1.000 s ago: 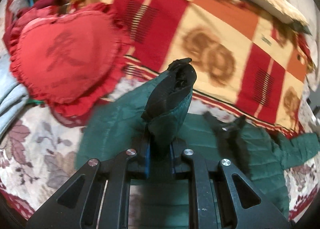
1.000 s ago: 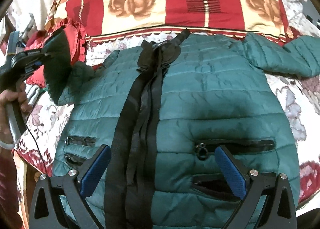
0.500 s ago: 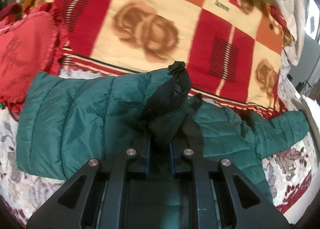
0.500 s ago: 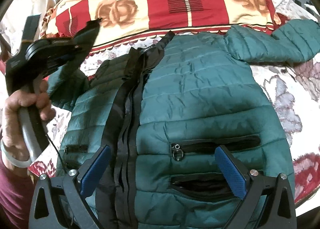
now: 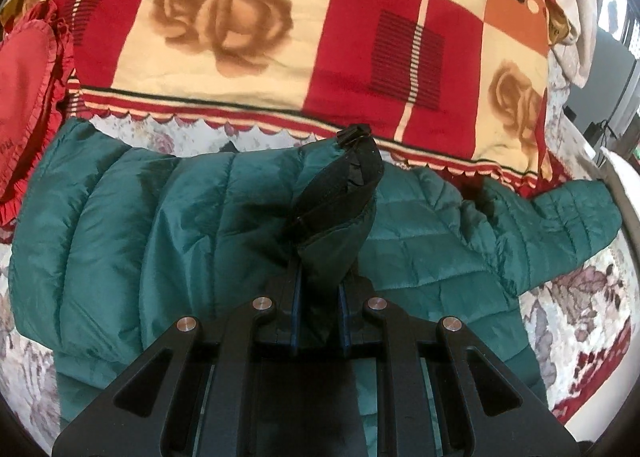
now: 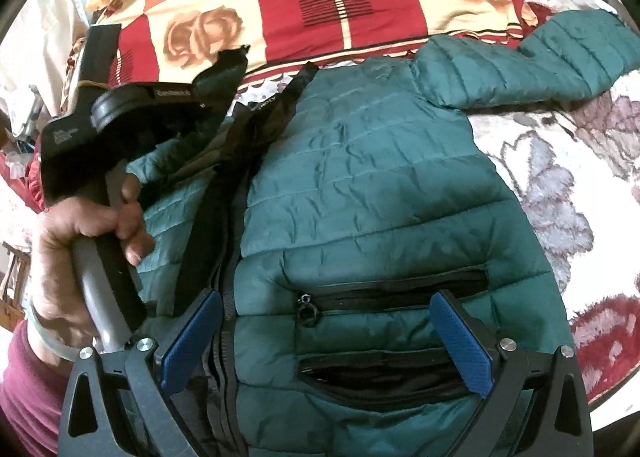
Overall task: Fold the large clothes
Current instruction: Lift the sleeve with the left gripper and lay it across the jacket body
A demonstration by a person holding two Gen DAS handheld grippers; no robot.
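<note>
The dark green quilted puffer jacket (image 6: 372,193) lies front-up on the floral bedspread (image 6: 560,177), its collar toward the red-and-cream checked rose blanket (image 5: 280,17). Its left sleeve, held by the black-trimmed cuff (image 5: 340,213), has travelled: a second ago it stood out over the red heart-shaped ruffled cushion (image 5: 24,97) at the jacket's side, and now it is carried inward across the chest, the sleeve draped over the left front panel near the black zip placket (image 6: 224,217). The left gripper (image 5: 319,297) stays clamped on that cuff, its pads pinching the padded fabric. The right gripper (image 6: 324,341) hovers over the lower front by the zipped pockets (image 6: 392,293), its blue-padded jaws spread wide and holding nothing. The other sleeve (image 6: 520,73) is stretched out flat to the jacket's far side. So the first sleeve fold looks nearly made; laying the cuff down and then bringing in the second sleeve would seem to follow.
</note>
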